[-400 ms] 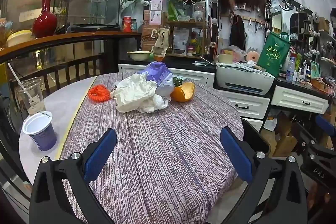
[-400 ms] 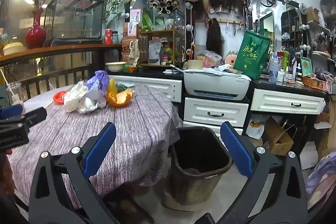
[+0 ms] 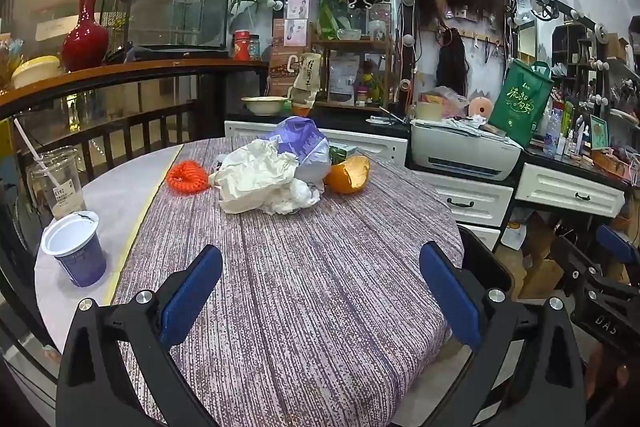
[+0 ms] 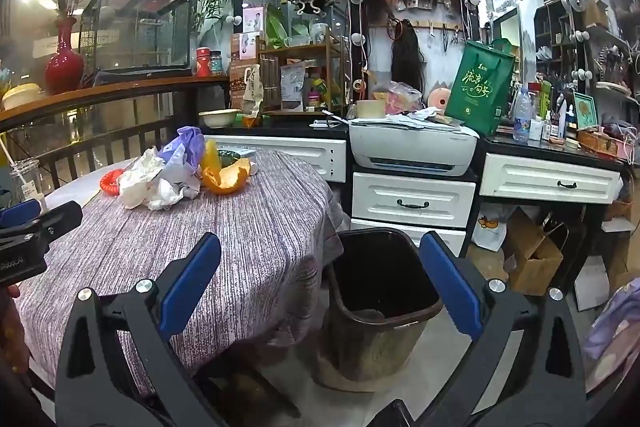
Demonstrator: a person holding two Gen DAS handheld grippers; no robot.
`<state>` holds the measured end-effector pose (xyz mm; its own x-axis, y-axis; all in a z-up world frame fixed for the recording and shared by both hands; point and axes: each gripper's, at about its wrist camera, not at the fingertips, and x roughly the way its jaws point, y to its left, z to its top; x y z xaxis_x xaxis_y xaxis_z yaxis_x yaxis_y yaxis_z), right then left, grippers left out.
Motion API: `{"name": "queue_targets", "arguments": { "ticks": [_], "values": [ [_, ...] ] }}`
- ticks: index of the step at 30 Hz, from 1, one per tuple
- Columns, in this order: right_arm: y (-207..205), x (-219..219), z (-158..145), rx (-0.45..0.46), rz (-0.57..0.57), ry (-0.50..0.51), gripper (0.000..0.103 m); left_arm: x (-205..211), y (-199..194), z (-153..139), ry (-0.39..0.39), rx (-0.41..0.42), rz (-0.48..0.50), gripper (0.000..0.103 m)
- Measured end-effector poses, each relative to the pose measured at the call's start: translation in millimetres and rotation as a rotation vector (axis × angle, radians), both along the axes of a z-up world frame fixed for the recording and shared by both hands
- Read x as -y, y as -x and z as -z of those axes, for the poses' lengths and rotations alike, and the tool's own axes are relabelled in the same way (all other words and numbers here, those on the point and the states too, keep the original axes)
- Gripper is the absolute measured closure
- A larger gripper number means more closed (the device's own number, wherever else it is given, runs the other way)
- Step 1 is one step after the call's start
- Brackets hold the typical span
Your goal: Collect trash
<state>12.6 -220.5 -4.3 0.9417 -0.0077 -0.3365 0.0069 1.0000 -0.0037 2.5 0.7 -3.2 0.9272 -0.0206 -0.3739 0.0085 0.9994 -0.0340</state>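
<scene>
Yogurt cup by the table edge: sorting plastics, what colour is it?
Purple yogurt cup with white rim; left wrist view.

Right gripper [image 4: 320, 287] empty, jaws spread wide above a dark trash bin [image 4: 380, 303] on the floor beside the tabletop [image 4: 224, 235]. Farther back on the striped cloth: crumpled white paper [image 4: 148, 183], purple wrapper [image 4: 186, 147], orange peel [image 4: 226, 179], touching in one heap.

We see the trash pile on the desk [image 3: 320, 287], far side: paper [image 3: 256, 181] in front, bag [image 3: 302, 147] behind it, peel [image 3: 347, 174] right, coil [image 3: 187, 177] left. Two cups [image 3: 76, 251] sit at the desk's left edge. Bin [image 4: 380, 291] on the floor right of the desk, drawers [image 4: 412, 201] behind it.
</scene>
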Motion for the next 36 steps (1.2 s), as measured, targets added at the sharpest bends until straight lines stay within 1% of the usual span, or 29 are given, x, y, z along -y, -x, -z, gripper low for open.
{"name": "queue_targets", "arguments": {
  "ticks": [4,5,6,36],
  "values": [
    [-1.9,-3.1,0.5,0.000,-0.001,0.001,0.005,0.8,-0.8,-2.0,-0.006,0.003,0.002,0.005],
    [-2.4,-3.6,-0.1,0.027,0.011,0.012,0.005,0.8,-0.3,-3.2,-0.006,0.002,0.002,0.005],
    [1.6,-0.2,-2.1,0.035,0.010,0.008,0.005,0.9,0.0,-3.2,-0.005,0.001,0.001,0.005],
    [0.7,1.7,-2.9,0.027,0.006,0.015,0.005,2.1,-0.2,-2.4,-0.004,-0.008,0.003,0.005]
  ]
}}
